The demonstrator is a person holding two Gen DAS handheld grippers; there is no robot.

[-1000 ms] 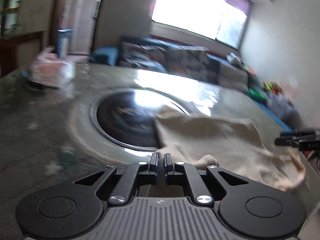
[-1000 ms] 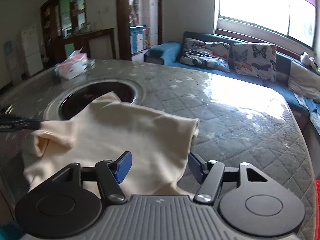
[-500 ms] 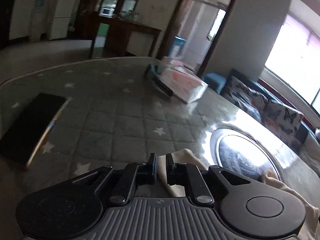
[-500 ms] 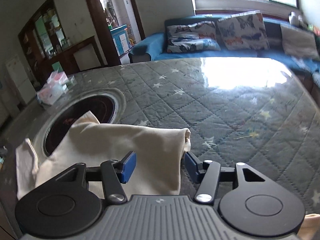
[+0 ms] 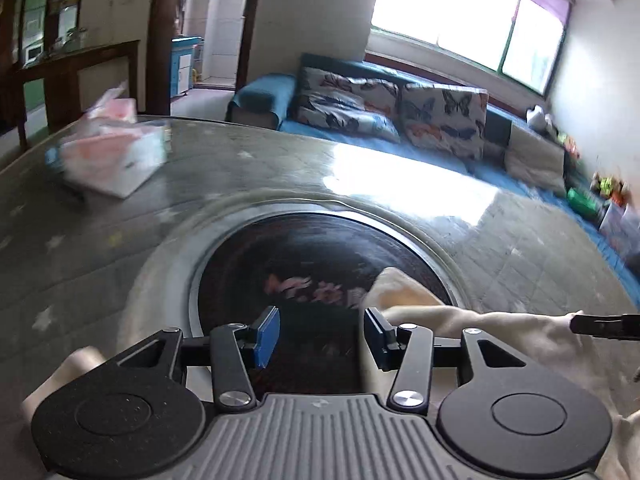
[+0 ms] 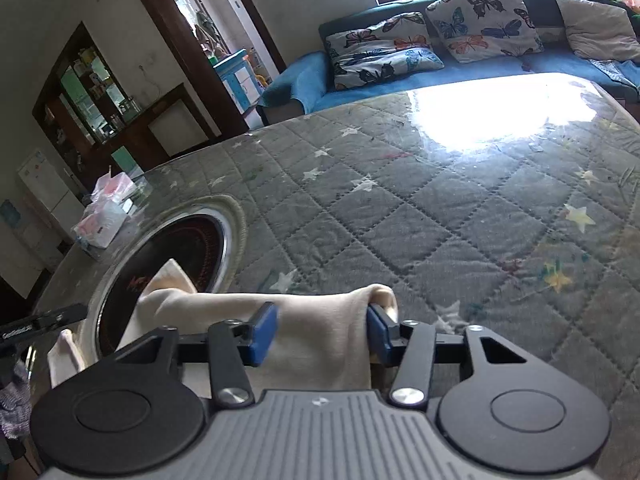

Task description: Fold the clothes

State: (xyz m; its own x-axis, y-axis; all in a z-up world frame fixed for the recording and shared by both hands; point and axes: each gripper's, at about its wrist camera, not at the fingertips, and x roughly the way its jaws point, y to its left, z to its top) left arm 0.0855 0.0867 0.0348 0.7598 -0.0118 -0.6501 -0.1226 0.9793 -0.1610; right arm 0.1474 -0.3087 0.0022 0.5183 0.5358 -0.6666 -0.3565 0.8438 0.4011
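The quilted worktop carries a cream garment, partly draped over the dark round inset. The right claw straddles the folded cloth, its jaws just closing, pads not yet pressing. The left claw has just been opening, nothing between its jaws, the garment just beside its right finger.

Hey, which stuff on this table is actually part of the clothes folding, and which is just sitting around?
Part of the job:
- cream garment
- left tool, jaws just opened, nothing between them
- right tool, jaws closing around the garment's folded edge

Just lying about:
- tissue pack
- round dark inset in the quilted table cover
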